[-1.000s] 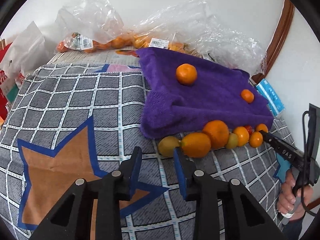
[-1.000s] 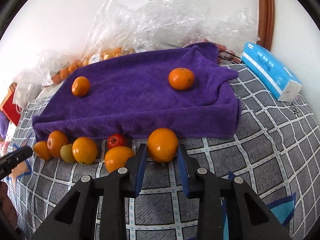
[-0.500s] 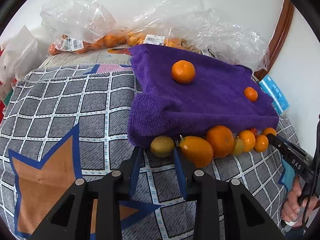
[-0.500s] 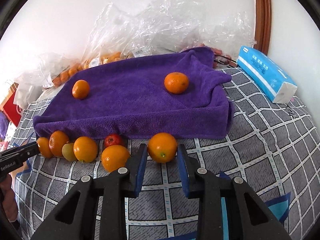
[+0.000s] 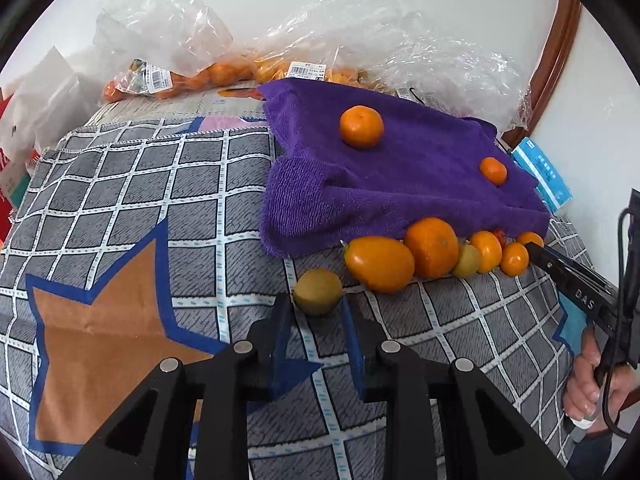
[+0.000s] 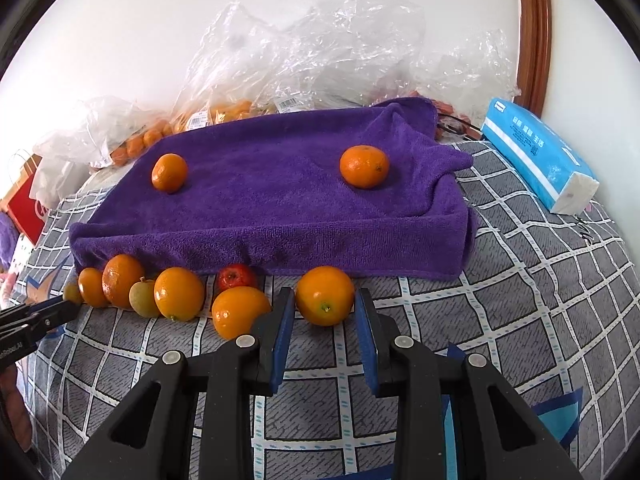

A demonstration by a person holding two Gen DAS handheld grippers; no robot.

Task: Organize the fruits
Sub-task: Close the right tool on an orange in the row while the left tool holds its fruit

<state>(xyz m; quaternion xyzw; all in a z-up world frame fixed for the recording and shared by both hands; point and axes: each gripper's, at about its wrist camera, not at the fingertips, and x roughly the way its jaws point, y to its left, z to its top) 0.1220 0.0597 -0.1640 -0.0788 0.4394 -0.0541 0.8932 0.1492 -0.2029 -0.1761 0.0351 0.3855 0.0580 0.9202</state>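
Observation:
A purple towel [image 5: 404,176] covers a raised tray and carries two mandarins [image 5: 361,126] [image 5: 493,170]. A row of oranges and small fruits lies along its front edge. My left gripper [image 5: 316,308] is open, its fingertips either side of a small yellow-green fruit [image 5: 318,291] that sits apart from the row. My right gripper [image 6: 325,312] is open, its fingertips flanking an orange [image 6: 325,295] at the right end of the row. Another orange [image 6: 239,311] lies just left of it, with a red fruit [image 6: 237,276] behind.
Clear plastic bags of oranges [image 5: 224,74] lie behind the towel by the wall. A blue tissue pack [image 6: 540,156] lies at the right. The grey checked cloth [image 5: 132,208] with an orange star covers the surface. A wooden frame [image 6: 534,32] runs up the wall.
The yellow-green fruit now sits away from the row, between my left fingertips, and the left view has shifted back. My right gripper stays around the end orange.

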